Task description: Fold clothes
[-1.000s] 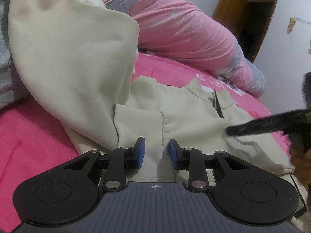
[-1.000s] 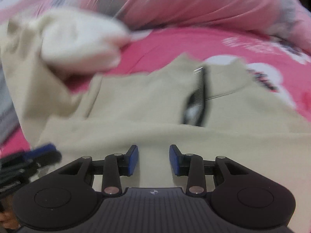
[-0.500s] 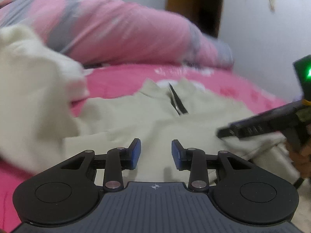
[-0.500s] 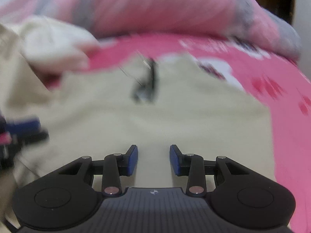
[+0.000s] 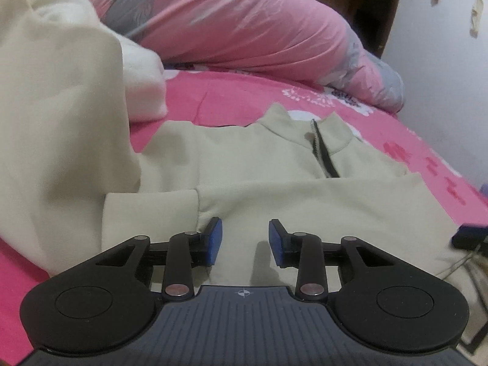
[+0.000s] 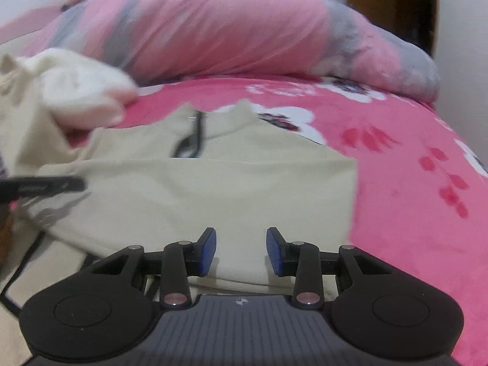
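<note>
A cream zip-neck sweatshirt (image 5: pixel 305 201) lies flat on the pink bed, collar and zip (image 5: pixel 323 155) at the far side. A sleeve is folded across its body, with the cuff (image 5: pixel 149 213) at the left. My left gripper (image 5: pixel 245 238) hovers open over the near hem, nothing between its blue pads. In the right wrist view the same sweatshirt (image 6: pixel 213 189) fills the middle. My right gripper (image 6: pixel 241 244) stands open above its near right part, also empty. Each gripper shows at the edge of the other's view: the right gripper's tip (image 5: pixel 471 235), the left gripper's finger (image 6: pixel 45 186).
A second cream garment (image 5: pixel 55 122) is heaped at the left with a white fluffy piece (image 5: pixel 143 85) behind it. A pink and grey duvet (image 5: pixel 244 30) lies along the back. The flowered pink sheet (image 6: pixel 411 183) stretches right. A wall (image 5: pixel 442 61) stands beyond.
The right gripper has swept to the right over the sweatshirt, so the zip now sits left of its centre. The left gripper shifted a little and its jaws stand slightly wider.
</note>
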A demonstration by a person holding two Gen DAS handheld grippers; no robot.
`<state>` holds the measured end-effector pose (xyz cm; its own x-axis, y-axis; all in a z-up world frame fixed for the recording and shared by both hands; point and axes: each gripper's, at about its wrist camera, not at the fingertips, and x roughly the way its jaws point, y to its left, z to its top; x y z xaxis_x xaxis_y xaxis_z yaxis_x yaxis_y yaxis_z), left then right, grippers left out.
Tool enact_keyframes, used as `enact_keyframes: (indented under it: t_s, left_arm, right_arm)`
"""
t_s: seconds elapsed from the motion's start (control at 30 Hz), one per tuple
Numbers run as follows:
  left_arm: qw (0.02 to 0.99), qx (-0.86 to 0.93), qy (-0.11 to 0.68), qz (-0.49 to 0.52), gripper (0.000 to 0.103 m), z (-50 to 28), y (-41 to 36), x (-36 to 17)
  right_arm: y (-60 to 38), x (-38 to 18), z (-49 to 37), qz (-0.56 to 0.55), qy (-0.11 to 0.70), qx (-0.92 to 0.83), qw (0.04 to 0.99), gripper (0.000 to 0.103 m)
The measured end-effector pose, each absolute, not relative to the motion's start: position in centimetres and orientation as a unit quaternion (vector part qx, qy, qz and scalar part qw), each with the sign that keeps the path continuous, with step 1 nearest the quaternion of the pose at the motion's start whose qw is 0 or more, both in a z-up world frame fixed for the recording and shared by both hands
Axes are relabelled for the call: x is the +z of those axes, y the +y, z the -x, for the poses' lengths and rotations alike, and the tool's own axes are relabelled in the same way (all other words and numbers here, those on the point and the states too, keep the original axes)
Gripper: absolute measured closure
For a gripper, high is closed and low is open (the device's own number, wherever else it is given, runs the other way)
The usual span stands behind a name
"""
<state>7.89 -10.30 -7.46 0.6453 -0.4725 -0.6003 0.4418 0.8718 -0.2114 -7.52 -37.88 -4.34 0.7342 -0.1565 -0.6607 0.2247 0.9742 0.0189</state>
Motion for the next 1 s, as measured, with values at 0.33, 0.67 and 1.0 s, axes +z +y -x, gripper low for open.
enact_keyframes:
  t_s: [0.33, 0.67, 1.0]
  left_arm:
    - [0.916, -0.241, 0.320, 0.012, 0.063, -5.2, -9.7, -4.3]
    - [0.918, -0.214, 0.334, 0.010, 0.061, -3.1, -7.2, -5.2]
    - [0.955, -0.122, 0.246, 0.110, 0.058, -2.4, 1.7, -0.5]
  right_arm:
    - [-36.2, -2.9, 8.6, -0.104, 0.316, -0.106, 0.937, 0.064]
    - [-31.1, -5.3, 6.2, -0.068, 0.343, -0.086, 0.933, 0.064]
    - [-27.4, -7.5, 3.7, -0.041, 0.341, -0.042, 0.938, 0.058]
